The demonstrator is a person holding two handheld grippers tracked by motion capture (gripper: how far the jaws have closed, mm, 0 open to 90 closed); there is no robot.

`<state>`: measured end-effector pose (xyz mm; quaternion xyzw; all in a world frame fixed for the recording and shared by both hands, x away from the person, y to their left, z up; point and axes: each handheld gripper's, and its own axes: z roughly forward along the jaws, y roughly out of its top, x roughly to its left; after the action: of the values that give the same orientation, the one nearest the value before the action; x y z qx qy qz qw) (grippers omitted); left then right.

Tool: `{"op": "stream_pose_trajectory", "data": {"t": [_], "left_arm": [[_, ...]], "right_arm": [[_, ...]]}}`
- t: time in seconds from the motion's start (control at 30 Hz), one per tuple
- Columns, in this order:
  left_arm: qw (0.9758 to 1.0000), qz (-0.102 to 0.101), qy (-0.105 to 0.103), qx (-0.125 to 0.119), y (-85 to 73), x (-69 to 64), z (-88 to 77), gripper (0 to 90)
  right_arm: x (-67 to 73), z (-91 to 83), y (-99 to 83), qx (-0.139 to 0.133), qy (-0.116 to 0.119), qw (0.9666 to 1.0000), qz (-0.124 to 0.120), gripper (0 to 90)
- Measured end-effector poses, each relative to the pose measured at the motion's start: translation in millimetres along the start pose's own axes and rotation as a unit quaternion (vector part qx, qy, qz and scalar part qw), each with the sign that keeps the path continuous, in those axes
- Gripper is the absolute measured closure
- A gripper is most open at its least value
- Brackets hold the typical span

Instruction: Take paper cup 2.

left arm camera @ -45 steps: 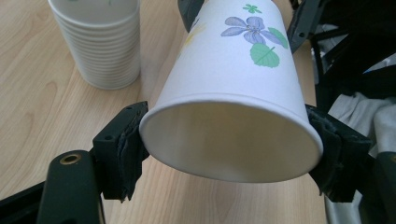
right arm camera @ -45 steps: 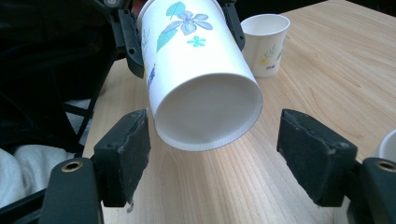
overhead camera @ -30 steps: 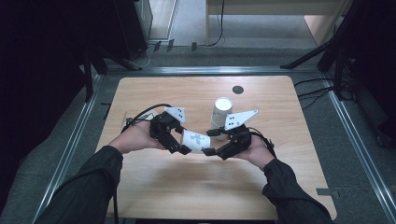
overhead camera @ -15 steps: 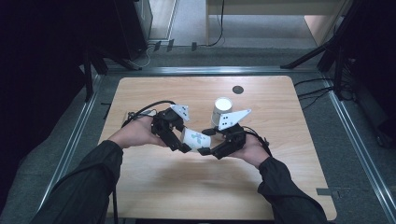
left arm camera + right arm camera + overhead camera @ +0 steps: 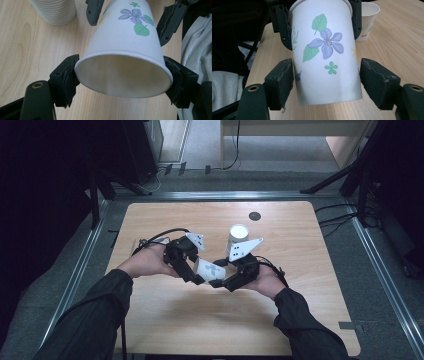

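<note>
A white paper cup printed with a purple flower lies tilted between the two grippers, above the table. My left gripper is shut on its rim, both pads pressing on the open mouth. My right gripper stands around the base end of the cup. Its jaws have just been closing, and a thin gap still shows at the right pad. In the high view the left gripper and the right gripper meet at the cup near the table's middle.
A stack of white paper cups stands upright just behind the grippers, at the upper left in the left gripper view. A small black disc sits farther back. The wooden table lies bare to the right and front.
The right gripper has moved in leftward, so its jaws now sit around the cup's base end. The left gripper and the cup have stayed where they were.
</note>
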<state>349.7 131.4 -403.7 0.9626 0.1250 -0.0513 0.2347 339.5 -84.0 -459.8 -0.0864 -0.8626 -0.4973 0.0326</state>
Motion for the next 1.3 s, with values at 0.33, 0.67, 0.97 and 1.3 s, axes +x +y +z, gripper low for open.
{"op": "stream_pose_trajectory", "data": {"t": [0.33,0.67,0.97,1.3], "left_arm": [[0.9995,0.0,0.005,0.03,6.0,0.3,1.5,23.0],[0.9994,0.0,0.001,0.034,7.5,-0.3,2.8,23.1],[0.9997,0.007,-0.002,0.023,4.8,-0.5,1.0,22.2],[0.9996,-0.003,-0.006,-0.029,-2.1,-0.5,-3.7,10.6]], "right_arm": [[-0.4,3.4,-0.7,0.007,-0.001,1.0,-0.001,29.0],[-0.2,7.0,-1.8,0.012,0.005,0.9999,-0.004,32.8],[1.0,6.0,-1.3,0.011,0.009,0.9999,-0.007,34.7],[-0.9,-5.9,-2.1,0.003,0.005,1.0,0.0,34.7]]}}
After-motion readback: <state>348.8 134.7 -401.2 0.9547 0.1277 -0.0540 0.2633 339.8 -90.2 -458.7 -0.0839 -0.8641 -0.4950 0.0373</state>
